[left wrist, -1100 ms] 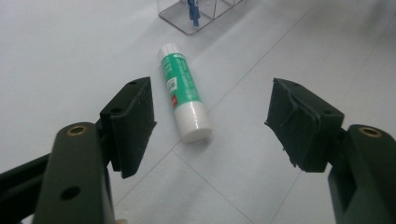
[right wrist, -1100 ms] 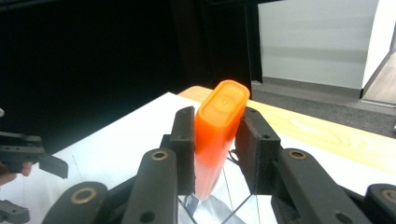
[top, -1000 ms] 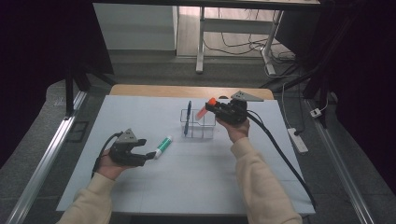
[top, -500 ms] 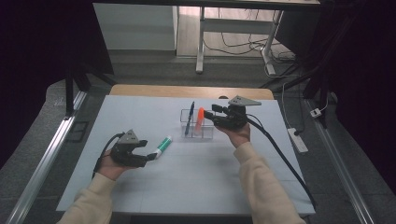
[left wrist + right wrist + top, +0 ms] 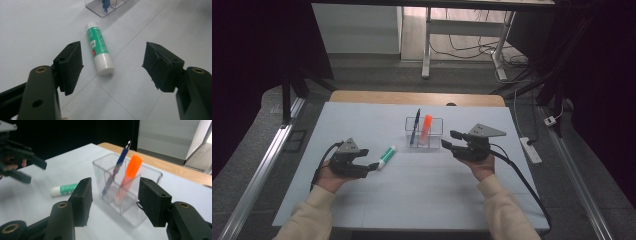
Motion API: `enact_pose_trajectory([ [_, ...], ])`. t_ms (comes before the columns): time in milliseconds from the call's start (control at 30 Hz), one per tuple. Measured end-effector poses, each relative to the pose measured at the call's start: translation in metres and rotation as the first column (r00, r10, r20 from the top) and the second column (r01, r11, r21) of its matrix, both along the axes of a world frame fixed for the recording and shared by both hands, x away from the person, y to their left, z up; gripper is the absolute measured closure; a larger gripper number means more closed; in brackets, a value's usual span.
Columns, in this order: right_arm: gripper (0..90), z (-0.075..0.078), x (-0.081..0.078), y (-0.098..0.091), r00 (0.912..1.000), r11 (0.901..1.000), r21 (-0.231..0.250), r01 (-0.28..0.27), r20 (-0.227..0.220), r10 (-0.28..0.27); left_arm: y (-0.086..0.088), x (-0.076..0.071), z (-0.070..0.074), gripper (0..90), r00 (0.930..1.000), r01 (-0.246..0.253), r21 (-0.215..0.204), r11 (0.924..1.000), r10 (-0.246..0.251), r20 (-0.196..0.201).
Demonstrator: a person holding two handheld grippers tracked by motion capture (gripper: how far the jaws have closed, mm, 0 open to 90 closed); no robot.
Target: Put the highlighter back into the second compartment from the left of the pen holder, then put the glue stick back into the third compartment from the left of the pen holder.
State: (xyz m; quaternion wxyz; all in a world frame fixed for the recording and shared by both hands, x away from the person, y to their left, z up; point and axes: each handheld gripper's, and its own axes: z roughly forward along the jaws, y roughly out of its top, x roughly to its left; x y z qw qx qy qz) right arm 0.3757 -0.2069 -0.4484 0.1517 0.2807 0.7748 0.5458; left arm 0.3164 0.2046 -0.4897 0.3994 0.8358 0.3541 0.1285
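Looking down from the high view, I see my left gripper (image 5: 373, 165) just beside the glue stick (image 5: 386, 156), and my right gripper (image 5: 449, 139) just to the right of the clear holder (image 5: 438, 131). The left gripper view gives what the high view cannot: the label of the glue stick (image 5: 99, 48) is green with small print, the cap end is white, and this end points toward my jaws. The jaws stand wide apart there and the stick lies on the table ahead of them, touching neither pad, so nothing is held.

From the right gripper view I see the holder (image 5: 150, 172) has two compartments; the blue pen (image 5: 117, 169) leans in one and the orange marker (image 5: 130, 173) stands tilted in the other. My right jaws have just been opening and now they are wide, with nothing between the pads; the holder is ahead of them, apart.

The glue stick lies flat to the left of the holder, near it but not touching. In front of the holder the white sheet (image 5: 422, 195) is bare. Behind the holder the wooden table edge (image 5: 377, 97) is near.
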Motion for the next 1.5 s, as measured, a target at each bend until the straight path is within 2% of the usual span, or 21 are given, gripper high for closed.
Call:
enact_pose_trajectory([
  [267, 44.5, -0.010, -0.024, -0.025, 0.9998, 0.9983, -0.056, 0.018, 0.007, -0.018, 0.000, 0.000, 0.001, 31.4, 1.0000, -0.001, -0.002, 1.0000, 0.001, 0.000],
  [500, 44.2, -0.021, -0.036, -0.042, 0.9994, 0.9922, -0.120, 0.033, 0.016, -0.031, -0.001, 0.000, 0.000, 31.3, 1.0000, 0.000, 0.001, 1.0000, 0.000, -0.005],
  [733, 44.2, -0.032, -0.037, -0.050, 0.9995, 0.9909, -0.131, 0.028, -0.013, -0.030, -0.001, -0.001, 0.001, 31.3, 1.0000, 0.003, 0.005, 1.0000, -0.003, -0.005],
  [1067, 43.7, -0.034, -0.039, -0.051, 0.9998, 0.9875, -0.157, 0.016, -0.004, -0.017, -0.002, -0.001, 0.003, 31.1, 1.0000, 0.003, 0.015, 0.9999, -0.003, -0.001],
  [1400, 43.7, -0.037, -0.038, -0.052, 0.9998, 0.9857, -0.168, 0.019, -0.007, -0.021, -0.003, 0.000, 0.005, 31.1, 0.9999, -0.009, 0.053, 0.9986, 0.009, -0.012],
  [1500, 43.7, -0.038, -0.039, -0.051, 0.9998, 0.9851, -0.171, 0.016, -0.009, -0.018, -0.004, -0.001, 0.007, 31.2, 0.9999, -0.012, 0.078, 0.9968, 0.013, -0.011],
])
